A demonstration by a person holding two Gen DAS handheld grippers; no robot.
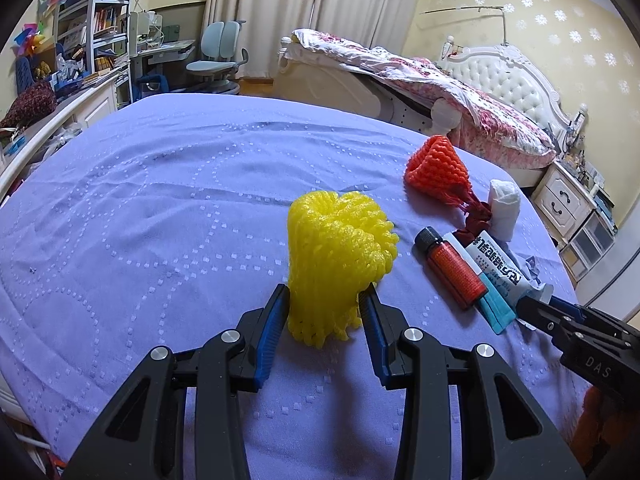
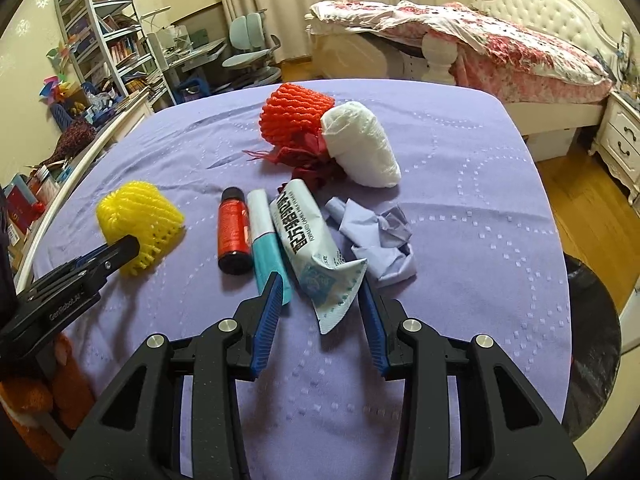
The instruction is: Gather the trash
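Observation:
My left gripper [image 1: 324, 300] is shut on the lower end of a yellow foam fruit net [image 1: 340, 248], which rests on the purple cloth [image 1: 160, 200]. In the right wrist view the same net [image 2: 140, 216] lies at the left, with the left gripper [image 2: 120, 252] on its near edge. My right gripper [image 2: 320, 284] is shut on the crimped near end of a white printed wrapper [image 2: 304, 228]. Its left finger also touches the end of a teal and white tube [image 2: 264, 232]. A red bottle with a black cap [image 2: 234, 232] lies beside the tube.
Behind the wrapper lie an orange foam net [image 2: 296, 116], a white paper wad [image 2: 360, 144], dark red shreds [image 2: 304, 160] and crumpled lavender paper [image 2: 380, 240]. A black bag [image 2: 592, 320] sits off the cloth's right edge. A bed, a desk and shelves stand beyond.

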